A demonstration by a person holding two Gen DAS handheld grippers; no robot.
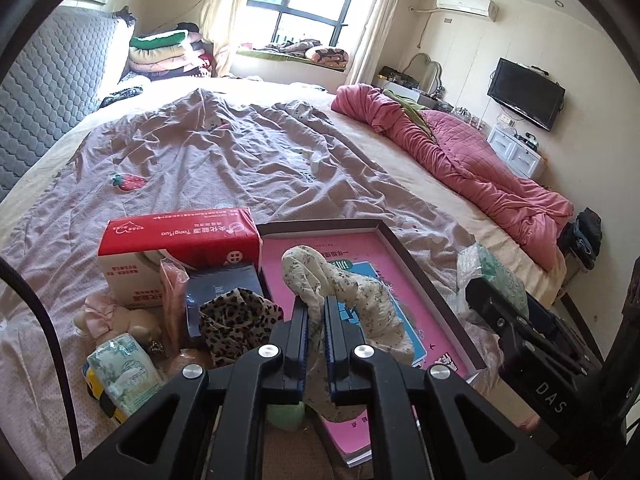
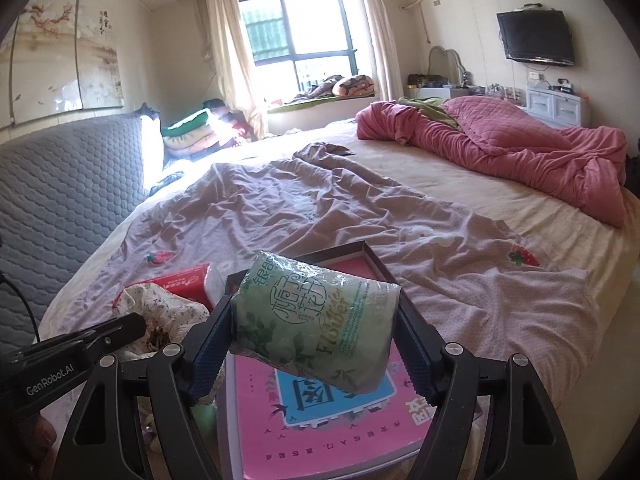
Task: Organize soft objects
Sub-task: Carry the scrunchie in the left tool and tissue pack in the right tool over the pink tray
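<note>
Rumpled bedsheet [image 2: 320, 208] lies open toward 12 o'clock beyond the dark-rimmed tray [image 1: 432, 276]. My left gripper [image 1: 316, 312], fingers narrow, pinches a floral cloth [image 1: 360, 296] over the tray; my right gripper [image 2: 316, 336], spread wide, clamps a green tissue pack [image 2: 316, 320] above it.

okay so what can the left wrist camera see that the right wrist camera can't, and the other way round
Only the left wrist view shows the leopard-print cloth, the small tissue pack at lower left, and the left gripper shut on the floral cloth.

Only the right wrist view shows the wall painting above the headboard and the printed face of the green tissue pack clamped in the right gripper.

Both show the pink-lined tray, red tissue box, pink quilt, window and TV.
</note>
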